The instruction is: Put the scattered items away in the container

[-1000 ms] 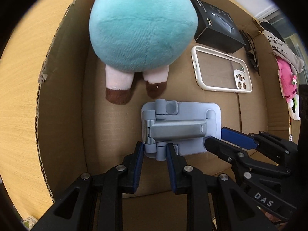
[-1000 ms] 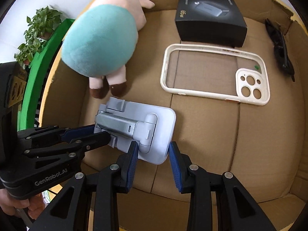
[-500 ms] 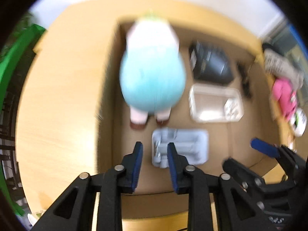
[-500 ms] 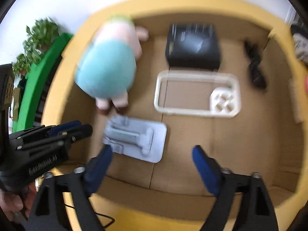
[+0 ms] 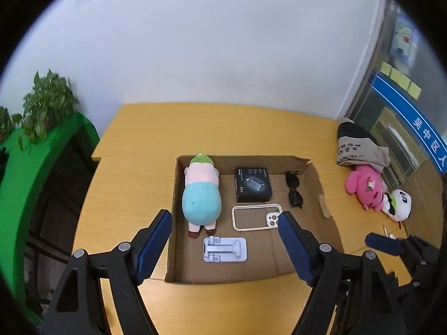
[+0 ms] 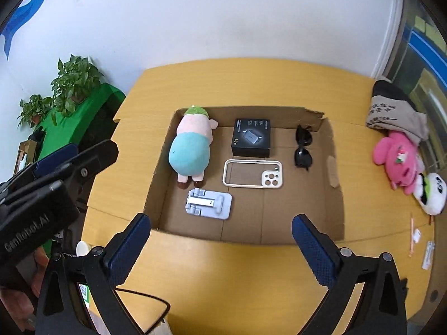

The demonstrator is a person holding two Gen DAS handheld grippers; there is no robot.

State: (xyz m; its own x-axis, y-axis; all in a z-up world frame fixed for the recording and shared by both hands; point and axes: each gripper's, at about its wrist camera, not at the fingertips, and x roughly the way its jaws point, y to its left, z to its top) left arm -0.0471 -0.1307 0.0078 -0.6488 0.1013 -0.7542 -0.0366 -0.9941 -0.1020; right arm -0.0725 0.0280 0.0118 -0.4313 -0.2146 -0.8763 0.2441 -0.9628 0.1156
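An open cardboard box [image 5: 171,251] [image 6: 332,195] lies on the yellow table. Inside it are a teal and pink plush [image 5: 201,198] [image 6: 191,150], a black carton [image 5: 252,184] [image 6: 251,138], a cream phone case [image 5: 255,217] [image 6: 252,173], black sunglasses [image 5: 294,189] [image 6: 303,148] and a grey-blue phone stand [image 5: 225,249] [image 6: 209,203] lying flat. My left gripper [image 5: 223,219] hovers high above the box front, jaws opening, nothing between them. My right gripper [image 6: 221,220] hangs over the near rim, jaws opening wide and empty.
To the right of the box on the table lie a pink plush [image 6: 396,159], a panda plush [image 6: 430,192] and a folded cloth [image 6: 394,114]. Small scraps [image 6: 416,234] sit at the front right. A green cabinet with plants [image 5: 42,150] stands left of the table.
Both grippers have risen from the phone stand to well above the box, and their jaws have spread wide. The stand stays flat on the box floor.
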